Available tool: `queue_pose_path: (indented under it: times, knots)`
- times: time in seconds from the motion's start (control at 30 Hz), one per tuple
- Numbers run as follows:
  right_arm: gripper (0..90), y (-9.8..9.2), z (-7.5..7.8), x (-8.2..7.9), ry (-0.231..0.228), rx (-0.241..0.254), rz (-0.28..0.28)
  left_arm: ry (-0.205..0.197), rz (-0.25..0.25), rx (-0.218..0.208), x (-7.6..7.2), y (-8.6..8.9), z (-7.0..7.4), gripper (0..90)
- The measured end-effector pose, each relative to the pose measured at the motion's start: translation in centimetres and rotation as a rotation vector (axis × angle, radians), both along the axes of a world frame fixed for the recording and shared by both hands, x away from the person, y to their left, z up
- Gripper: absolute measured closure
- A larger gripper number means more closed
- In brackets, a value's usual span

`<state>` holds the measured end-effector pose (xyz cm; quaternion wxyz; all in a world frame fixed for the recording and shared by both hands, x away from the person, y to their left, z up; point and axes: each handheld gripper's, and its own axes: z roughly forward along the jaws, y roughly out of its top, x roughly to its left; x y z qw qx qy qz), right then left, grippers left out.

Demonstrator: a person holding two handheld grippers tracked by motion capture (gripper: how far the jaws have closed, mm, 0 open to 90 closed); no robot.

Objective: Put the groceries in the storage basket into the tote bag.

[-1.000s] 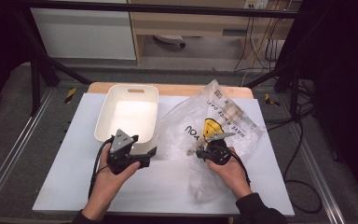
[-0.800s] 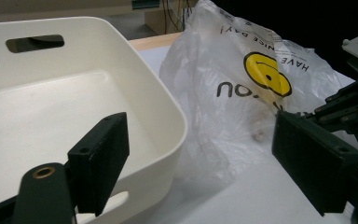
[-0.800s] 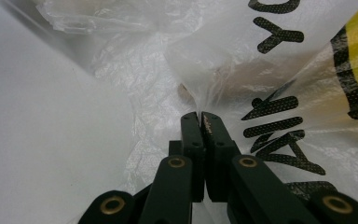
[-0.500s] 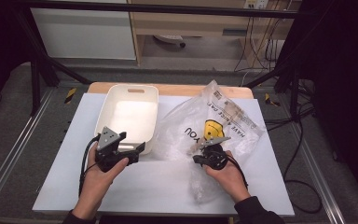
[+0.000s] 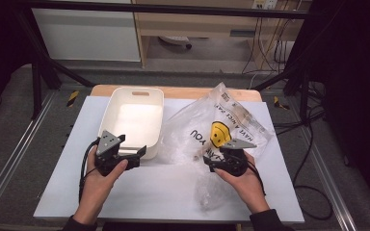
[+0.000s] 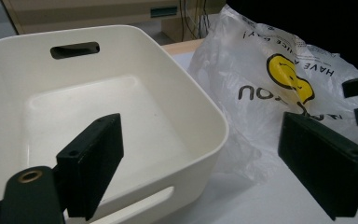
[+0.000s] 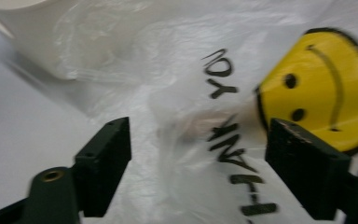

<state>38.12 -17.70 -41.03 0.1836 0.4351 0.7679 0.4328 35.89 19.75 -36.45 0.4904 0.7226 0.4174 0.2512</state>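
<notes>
A cream plastic tub (image 5: 107, 115) stands empty at the table's back left; its rim (image 6: 205, 105) fills the left gripper view. Beside it, to the right, lies a crumpled clear plastic bag (image 5: 197, 130) with a yellow smiley face (image 7: 326, 88) and black lettering. My left gripper (image 5: 142, 153) is open at the tub's near right corner. Its jaws have just been opening a little further, with nothing between them (image 6: 203, 135). My right gripper (image 5: 209, 161) hovers over the bag's near part. Its jaws have just been opening and stand wide apart over the film (image 7: 200, 130), the pads not pressing it.
A white sheet (image 5: 164, 192) covers the table, with a wooden edge (image 5: 183, 92) at the back. Metal rails (image 5: 9, 159) run along both sides. Cables (image 5: 313, 144) hang off the right side. A shelf unit (image 5: 197, 29) stands behind the table.
The left hand has edged slightly to the left. The right gripper has let go of the bag and lifted a little off it.
</notes>
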Motion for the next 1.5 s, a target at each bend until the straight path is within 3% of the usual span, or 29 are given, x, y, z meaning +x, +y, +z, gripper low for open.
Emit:
queue_pose_path:
  times: [0.1, 0.23, 0.47, 0.63, 0.9, 1.07, 1.13, 1.23, 1.33, 1.5]
  knots:
    - [12.6, -1.5, 0.3, -0.6, -0.020, -0.038, -0.065, -0.004, 0.005, 0.001, 0.0, 0.2, 0.0, 13.1]
    - [6.8, -3.9, 0.0, -1.6, -0.012, -0.060, -0.143, 0.001, 0.017, -0.003, 0.2, 0.5, -0.1, 12.9]
    - [6.7, -6.5, -1.6, -3.1, 0.086, -0.107, -0.232, 0.001, 0.019, 0.002, 0.2, 0.4, -0.1, 13.0]
    - [6.8, -7.4, -2.7, -3.8, 0.157, -0.104, -0.268, 0.000, 0.019, 0.002, 0.1, 0.4, 0.0, 13.0]
    - [6.8, -6.3, -4.0, -3.5, 0.239, -0.115, -0.216, -0.005, 0.026, 0.005, 0.2, 0.6, 0.1, 13.0]
    - [8.7, -4.8, -4.3, -3.5, 0.208, -0.166, -0.168, -0.004, 0.029, 0.003, 0.2, 0.6, 0.1, 13.1]
    - [16.8, -4.2, -4.4, -3.6, 0.180, -0.213, -0.153, -0.005, 0.027, 0.007, 0.2, 0.6, 0.1, 13.1]
    - [36.2, -4.2, -4.2, -3.6, 0.150, -0.196, -0.127, -0.013, 0.036, 0.007, 0.2, 0.8, 0.3, 13.2]
    - [56.3, -4.4, -4.1, -3.6, 0.142, -0.181, -0.112, -0.015, 0.044, 0.002, 0.2, 1.1, 0.4, 13.3]
    - [81.8, -4.7, -3.9, -3.2, 0.150, -0.176, -0.096, -0.011, 0.048, 0.001, 0.3, 1.2, 0.4, 13.3]
